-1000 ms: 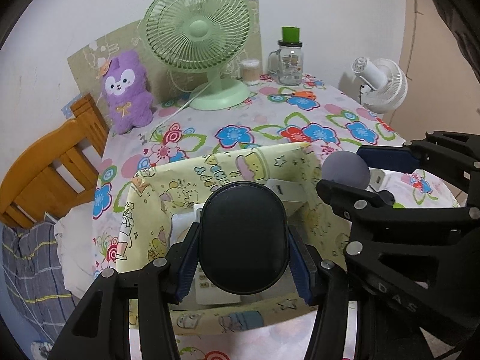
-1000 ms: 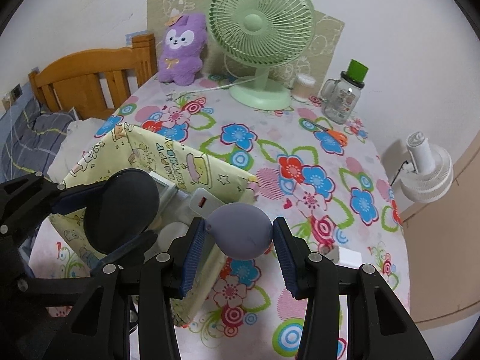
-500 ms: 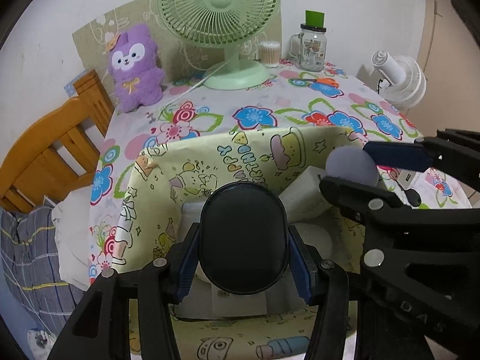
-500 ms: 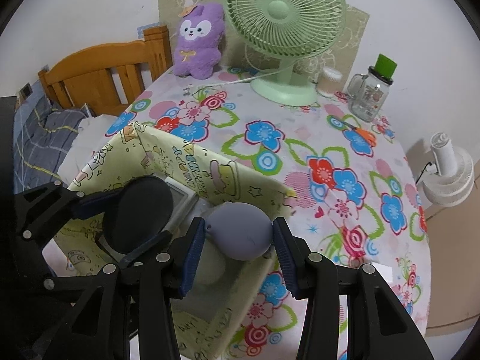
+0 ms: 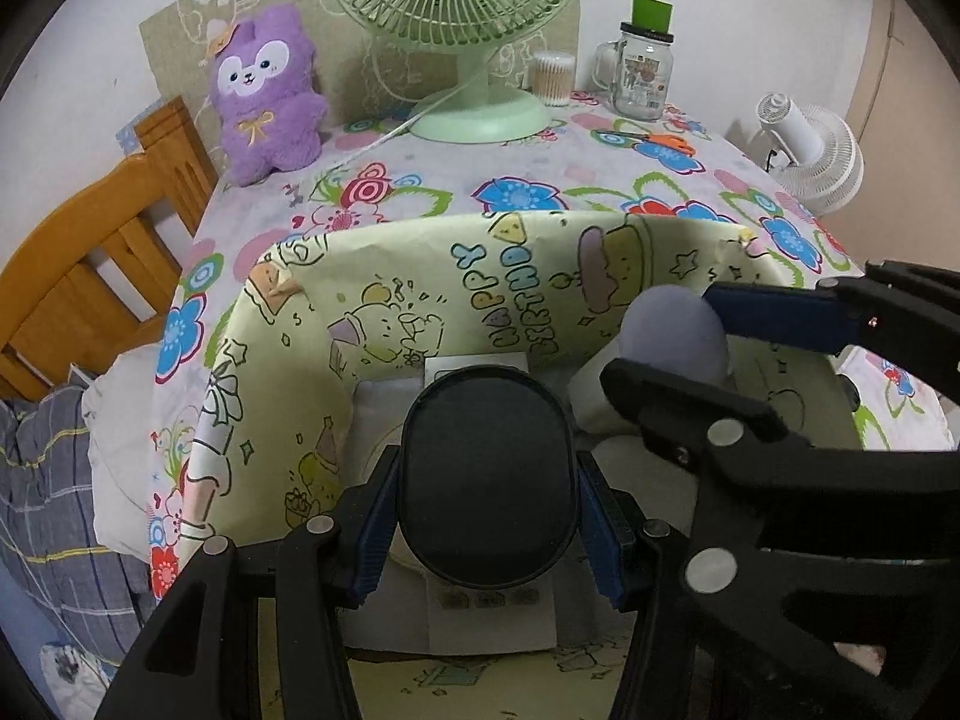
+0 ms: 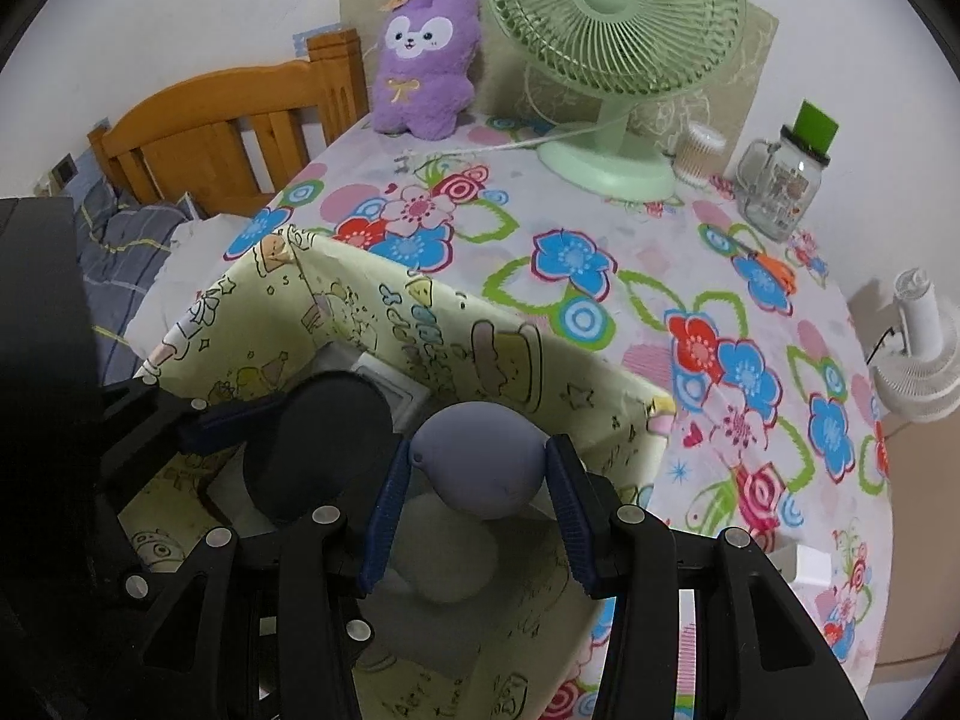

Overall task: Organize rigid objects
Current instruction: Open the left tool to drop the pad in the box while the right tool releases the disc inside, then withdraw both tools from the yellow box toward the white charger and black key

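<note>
- Your left gripper is clamped on a black oval case, blue pads against both its sides, held over the open yellow bag.
- Your right gripper grips a grey egg-shaped item between its pads, just inside the bag's right wall, beside the case.
- In the bag below lie white items; what they are is unclear.
- The bag stands on the flowered tablecloth, near its front-left edge.
- Farther back: green fan, purple plush, glass jar.
- Beyond the table's left edge, a wooden bed frame.
</note>
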